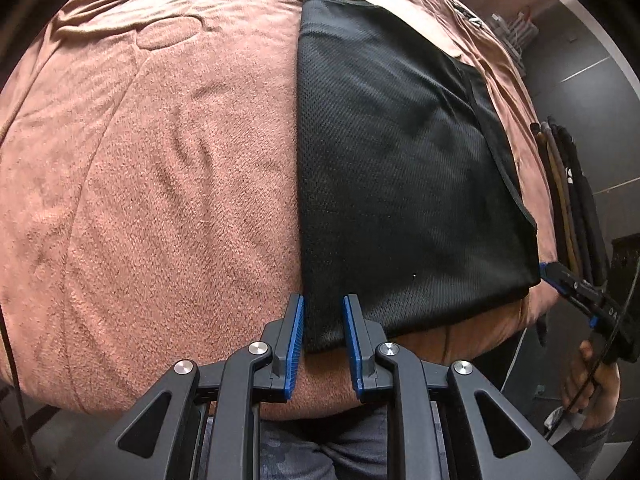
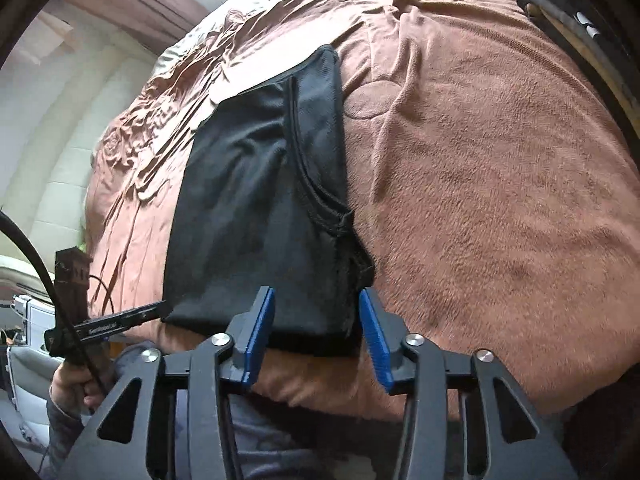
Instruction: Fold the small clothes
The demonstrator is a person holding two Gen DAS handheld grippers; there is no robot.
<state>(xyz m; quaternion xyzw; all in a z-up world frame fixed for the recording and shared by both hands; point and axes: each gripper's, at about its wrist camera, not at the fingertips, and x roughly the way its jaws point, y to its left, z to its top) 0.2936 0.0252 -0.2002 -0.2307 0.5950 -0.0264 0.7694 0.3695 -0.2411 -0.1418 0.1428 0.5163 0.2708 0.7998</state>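
Note:
A black mesh garment (image 1: 400, 160) lies folded into a long rectangle on the brown blanket (image 1: 160, 168). My left gripper (image 1: 323, 300) points down at its near left corner. The blue pads stand a little apart, with flat cloth showing between them. In the right wrist view the same garment (image 2: 256, 200) shows a seamed edge along its right side. My right gripper (image 2: 316, 294) straddles its near right corner, jaws well apart and not pressing the cloth. Each view shows the other gripper at the far corner: the right gripper (image 1: 546, 270) and the left gripper (image 2: 162, 306).
The blanket (image 2: 500, 160) covers a bed whose near edge runs just below the garment. A dark stack of items (image 1: 568, 184) stands off the bed's right side. A person's hands (image 1: 596, 384) (image 2: 76, 384) hold the gripper handles, and a cable (image 2: 36, 256) hangs at the left.

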